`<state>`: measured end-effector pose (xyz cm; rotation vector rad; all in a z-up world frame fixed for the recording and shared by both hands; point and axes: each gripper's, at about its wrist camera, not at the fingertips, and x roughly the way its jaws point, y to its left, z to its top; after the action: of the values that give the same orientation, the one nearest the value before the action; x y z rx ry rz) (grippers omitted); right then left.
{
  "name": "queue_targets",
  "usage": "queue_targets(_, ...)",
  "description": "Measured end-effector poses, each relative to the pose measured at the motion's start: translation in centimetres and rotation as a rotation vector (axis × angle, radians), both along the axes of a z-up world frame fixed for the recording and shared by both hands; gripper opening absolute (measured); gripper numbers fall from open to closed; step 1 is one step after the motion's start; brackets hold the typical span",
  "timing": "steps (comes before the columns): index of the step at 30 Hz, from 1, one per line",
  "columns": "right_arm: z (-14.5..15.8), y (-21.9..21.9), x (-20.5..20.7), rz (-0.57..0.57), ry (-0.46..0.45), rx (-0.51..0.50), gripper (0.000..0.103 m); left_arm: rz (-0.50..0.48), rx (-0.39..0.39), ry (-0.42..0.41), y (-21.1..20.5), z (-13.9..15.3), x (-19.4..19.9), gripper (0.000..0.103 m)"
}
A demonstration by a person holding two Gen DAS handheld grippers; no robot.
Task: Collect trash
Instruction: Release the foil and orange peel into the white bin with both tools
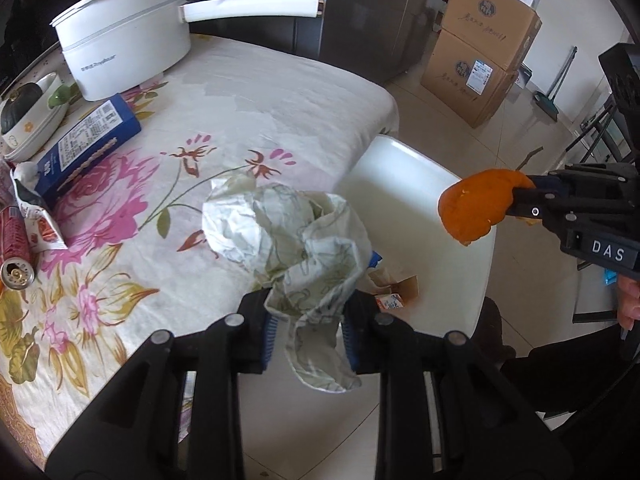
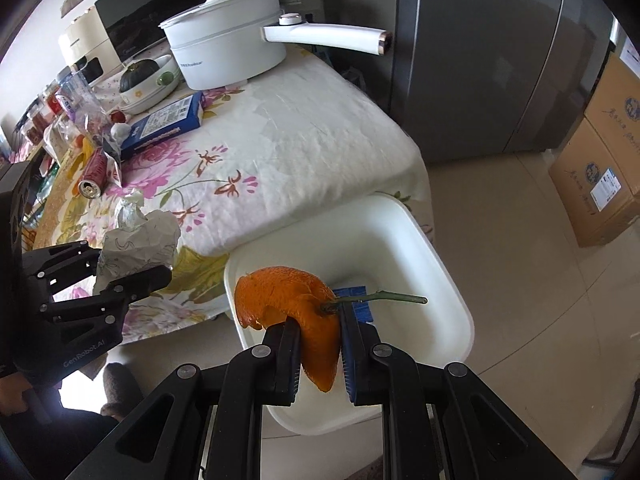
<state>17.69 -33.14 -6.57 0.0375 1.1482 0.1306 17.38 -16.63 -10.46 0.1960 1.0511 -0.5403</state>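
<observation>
Carrying 2 items to the white bin (image 2: 436, 248) beside the table (image 1: 280, 92): left gripper (image 1: 308, 332) clamps crumpled paper (image 1: 296, 236); right gripper (image 2: 320, 360) pinches orange peel (image 2: 288, 300). Release only once each hangs inside the rim.

You face a surface (image 2: 312, 148) under a floral cloth, daylight falling soft across it. Behind it rises a grey steel refrigerator (image 2: 480, 60); right of the refrigerator, two cardboard boxes (image 1: 480, 60) stand stacked on the pale tiled floor (image 2: 520, 280). A dark microwave (image 2: 132, 20) sits at the surface's far left, beside a cream appliance (image 2: 82, 46).
</observation>
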Motion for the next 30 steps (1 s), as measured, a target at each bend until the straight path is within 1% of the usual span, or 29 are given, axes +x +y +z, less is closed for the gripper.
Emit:
queue_targets(6,-0.6,-2.3,-0.4,-0.028,0.022,-0.006,0.018,-0.047,0.007,0.014,-2.9,-0.8,-0.1,0.031)
queue_targets(8,-0.5,-2.6,-0.6,-0.031,0.023,-0.004,0.018,-0.047,0.013,0.016,-3.6,-1.1,-0.1,0.046)
queue_targets(9,-0.5,-2.7,-0.6,-0.033,0.023,-0.006,0.018,-0.042,0.022,0.01,-3.8,-1.2,-0.1,0.062)
queue_targets(10,-0.5,-2.9,-0.7,-0.034,0.023,-0.005,0.018,-0.033,0.038,-0.008,-4.0,-1.2,-0.1,0.072)
queue_targets(11,-0.4,-3.1,-0.7,-0.036,0.024,-0.005,0.018,-0.03,0.061,-0.027,-4.2,-1.2,-0.2,0.075)
queue_targets(13,-0.5,-3.3,-0.7,-0.04,0.025,-0.005,0.018,-0.032,0.092,-0.042,-4.4,-1.3,0.0,0.078)
queue_targets(15,-0.5,-3.6,-0.8,-0.044,0.027,-0.009,0.018,-0.025,0.111,-0.039,-4.2,-1.6,0.2,0.081)
queue_targets(22,-0.7,-3.8,-0.8,-0.053,0.035,-0.013,0.018,0.015,0.114,-0.024,-2.7,-1.7,0.5,0.082)
queue_targets(25,-0.7,-3.9,-0.7,-0.068,0.038,-0.001,0.022,0.023,0.117,-0.028,-2.3,-1.5,0.5,0.083)
queue_targets(27,-0.7,-4.0,-0.5,-0.085,0.048,0.011,0.037,0.026,0.122,-0.029,-1.9,-1.4,0.4,0.083)
queue_targets(28,-0.6,-4.1,-0.5,-0.096,0.044,0.017,0.055,0.027,0.124,-0.027,-1.8,-1.4,0.5,0.083)
queue_targets(29,-0.4,-4.2,-0.5,-0.106,0.031,0.027,0.067,0.029,0.127,-0.026,-1.5,-1.4,0.5,0.083)
queue_targets(30,-0.1,-4.2,-0.6,-0.108,0.022,0.034,0.068,0.031,0.13,-0.026,-1.4,-1.4,0.5,0.083)
